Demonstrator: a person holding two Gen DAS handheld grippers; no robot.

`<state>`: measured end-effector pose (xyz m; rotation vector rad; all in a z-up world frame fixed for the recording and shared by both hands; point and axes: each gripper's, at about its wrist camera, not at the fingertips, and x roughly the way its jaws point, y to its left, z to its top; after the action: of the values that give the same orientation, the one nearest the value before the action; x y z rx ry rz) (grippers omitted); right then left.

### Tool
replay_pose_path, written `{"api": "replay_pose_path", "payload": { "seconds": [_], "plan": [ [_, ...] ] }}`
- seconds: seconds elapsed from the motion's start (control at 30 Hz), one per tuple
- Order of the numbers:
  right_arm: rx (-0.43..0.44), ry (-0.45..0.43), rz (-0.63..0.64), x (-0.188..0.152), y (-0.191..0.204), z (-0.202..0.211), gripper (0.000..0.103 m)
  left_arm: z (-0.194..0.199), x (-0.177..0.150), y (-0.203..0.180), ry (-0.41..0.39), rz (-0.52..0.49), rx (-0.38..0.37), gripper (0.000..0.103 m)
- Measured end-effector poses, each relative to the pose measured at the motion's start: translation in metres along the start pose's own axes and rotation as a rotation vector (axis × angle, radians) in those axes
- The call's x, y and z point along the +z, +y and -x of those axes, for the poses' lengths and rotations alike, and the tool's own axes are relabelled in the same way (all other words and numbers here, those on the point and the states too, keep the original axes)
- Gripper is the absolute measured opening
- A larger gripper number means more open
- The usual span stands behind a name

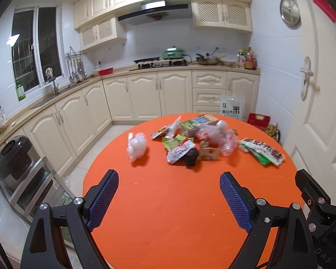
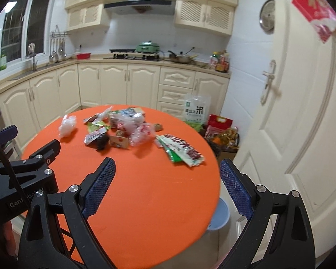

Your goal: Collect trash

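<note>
Setting: a kitchen with cream cabinets [image 1: 145,94], a range hood [image 1: 154,13] and a white door [image 1: 313,85]; a round orange tabletop [image 1: 179,201] fills the foreground.
Trash: a loose heap of wrappers [image 1: 186,134] and crumpled plastic lies on the far half of the tabletop, the near half bare.
Left of heap: a clear plastic bag [image 1: 136,146] sits apart from the rest.
Middle: a dark lump [image 1: 191,157] lies under a red-and-white packet [image 1: 179,152], touching it.
Right of heap: flat green and red-printed packets [image 2: 181,151] lie near the tabletop's edge.
Left hand-held gripper [image 1: 169,199]: blue-padded jaws spread wide over the bare near tabletop, nothing between them, well short of the heap.
Right hand-held gripper [image 2: 168,188]: jaws likewise spread wide and empty, poised over the tabletop's right rim.
Floor: a blue bin [image 2: 219,215] shows below the tabletop's right edge; a rice bag [image 2: 196,109] leans against the drawers beyond.
</note>
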<state>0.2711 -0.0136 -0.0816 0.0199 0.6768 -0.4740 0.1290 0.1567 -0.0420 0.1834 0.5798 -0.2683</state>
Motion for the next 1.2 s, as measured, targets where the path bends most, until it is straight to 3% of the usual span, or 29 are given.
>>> {"api": "replay_pose_path", "payload": {
  "seconds": [0.57,0.93,0.97,1.07,1.13,1.2],
  "plan": [
    [0.056,0.095,-0.009,0.003,-0.001,-0.042,0.094,-0.075,0.038,0.009,0.084,0.025,-0.006,0.089],
    [0.179,0.202,0.016,0.023,0.028,-0.136,0.093,-0.171,0.062,0.034,0.181,0.038,0.006,0.090],
    [0.189,0.215,0.016,0.024,0.030,-0.144,0.091,-0.181,0.064,0.037,0.190,0.038,0.006,0.090],
    [0.253,0.316,0.005,0.027,0.038,-0.185,0.073,-0.212,0.069,0.049,0.235,0.056,-0.009,0.090],
    [0.280,0.378,-0.013,0.025,0.041,-0.207,0.055,-0.232,0.072,0.059,0.263,0.078,-0.032,0.090],
    [0.300,0.422,-0.026,0.024,0.045,-0.226,0.048,-0.248,0.074,0.070,0.288,0.100,-0.059,0.090]
  ]
}}
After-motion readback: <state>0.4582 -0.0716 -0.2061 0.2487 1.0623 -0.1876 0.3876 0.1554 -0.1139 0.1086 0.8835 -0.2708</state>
